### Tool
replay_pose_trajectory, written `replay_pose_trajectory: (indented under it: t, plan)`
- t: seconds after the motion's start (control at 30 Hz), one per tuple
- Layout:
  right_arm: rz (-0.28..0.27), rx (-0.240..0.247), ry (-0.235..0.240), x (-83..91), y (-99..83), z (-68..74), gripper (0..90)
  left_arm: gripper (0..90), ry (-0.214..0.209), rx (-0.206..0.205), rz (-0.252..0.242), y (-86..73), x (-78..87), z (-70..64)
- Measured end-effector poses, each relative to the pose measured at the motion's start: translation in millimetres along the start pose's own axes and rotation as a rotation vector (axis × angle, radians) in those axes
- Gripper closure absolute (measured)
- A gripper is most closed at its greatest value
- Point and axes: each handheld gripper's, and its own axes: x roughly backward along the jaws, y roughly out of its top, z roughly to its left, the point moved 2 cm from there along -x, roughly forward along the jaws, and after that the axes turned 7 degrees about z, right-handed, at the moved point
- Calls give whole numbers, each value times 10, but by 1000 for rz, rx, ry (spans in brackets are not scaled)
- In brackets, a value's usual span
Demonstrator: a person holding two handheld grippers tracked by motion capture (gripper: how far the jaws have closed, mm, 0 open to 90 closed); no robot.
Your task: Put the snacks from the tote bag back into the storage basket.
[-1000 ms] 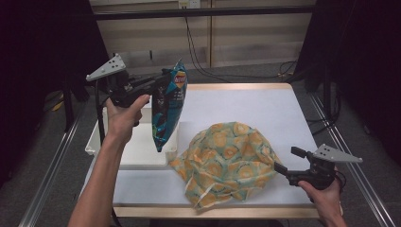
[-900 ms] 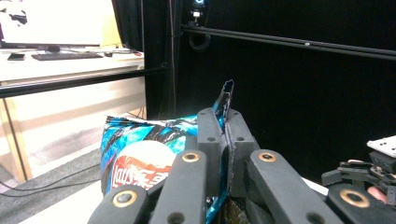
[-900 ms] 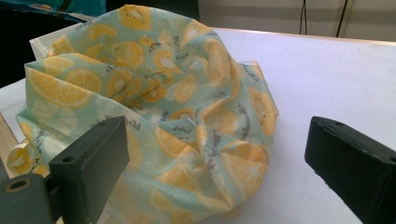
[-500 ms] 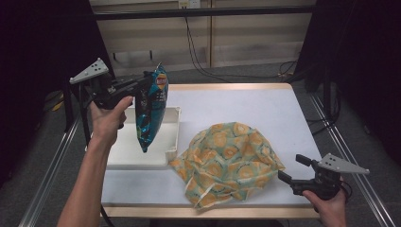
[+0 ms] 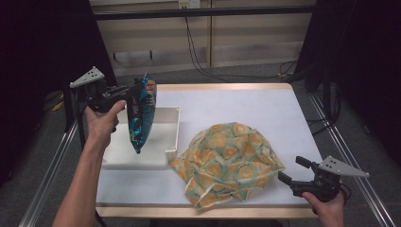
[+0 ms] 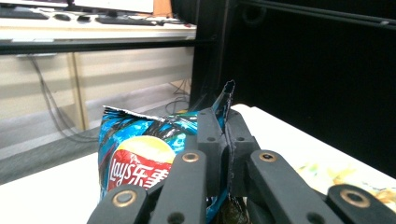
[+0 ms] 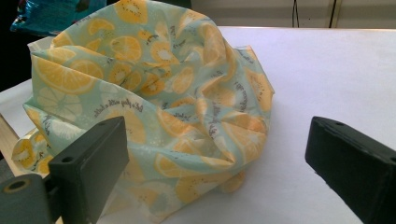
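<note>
A blue Lay's chip bag [image 5: 141,115] hangs in the air above the white tray [image 5: 172,137] at the table's left. My left gripper [image 5: 134,91] is shut on the bag's top edge, and the left gripper view shows the jaws pinching the crimped seal of the chip bag [image 6: 140,156]. A crumpled cloth bag with a yellow citrus print [image 5: 229,161] lies on the table at centre right. My right gripper [image 5: 292,171] stands open just right of the cloth bag [image 7: 154,93], near the table's front edge, with nothing between its fingers.
The white table [image 5: 246,106] has wooden edges and metal rails along both sides. Dark curtains stand left and right. Cables [image 5: 208,71] run across the floor behind the table. The far half of the table is bare.
My left gripper has carried the chip bag to the left, from beside the cloth bag to above the tray. My right gripper has backed away from the cloth towards the front right.
</note>
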Motion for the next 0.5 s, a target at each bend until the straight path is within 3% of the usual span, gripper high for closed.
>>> replay_pose_trajectory:
  t: [0.23, 0.5]
  plan:
    - [3, -2, 12, -53, 25, 14, 55, 874, 35, 42, -9, -63, -36, 177]
    - [15, 0, 22, -109, 26, 25, 56, 873, 78, 53, -3, -118, -113, 282]
